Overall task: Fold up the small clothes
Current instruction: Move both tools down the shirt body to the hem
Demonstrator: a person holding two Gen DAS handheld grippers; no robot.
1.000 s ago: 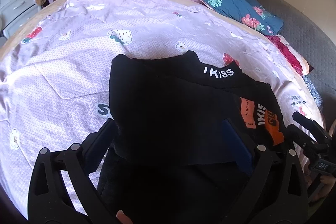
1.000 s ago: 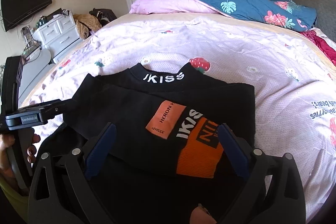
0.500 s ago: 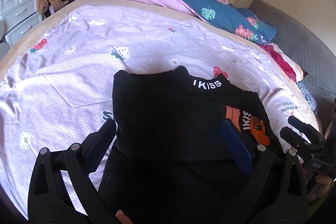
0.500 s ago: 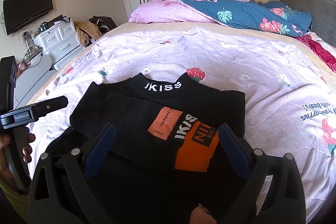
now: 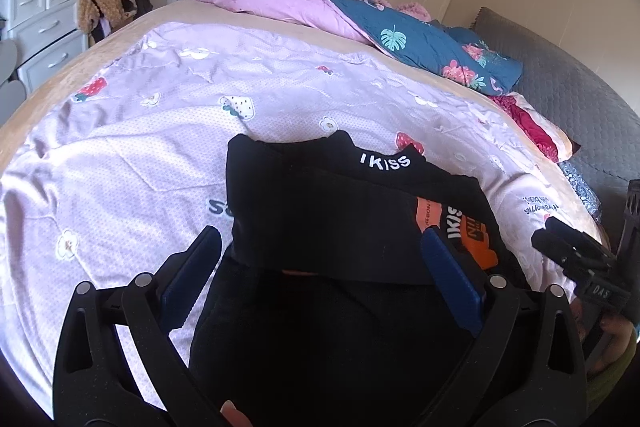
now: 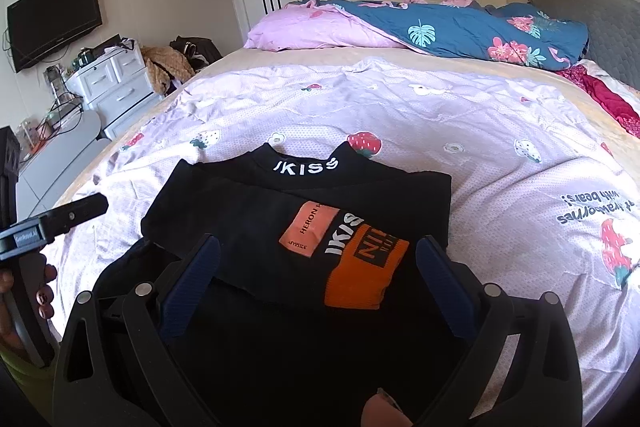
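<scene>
A lilac strawberry-print bedspread (image 6: 460, 131) fills the frame, with the black top (image 6: 304, 203) laid lower centre, sleeves already folded inward. The left gripper (image 5: 320, 259) and right gripper (image 6: 318, 263) are held spread and empty; the bottom fold is judged outstanding.

"IKISS" on black top's collar (image 6: 306, 165); "HERON" on its orange patch (image 6: 308, 229)

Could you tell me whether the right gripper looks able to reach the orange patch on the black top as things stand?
Probably yes. The right gripper is open, and the orange patch lies face-up on the black top between its fingers, with nothing covering it.
</scene>
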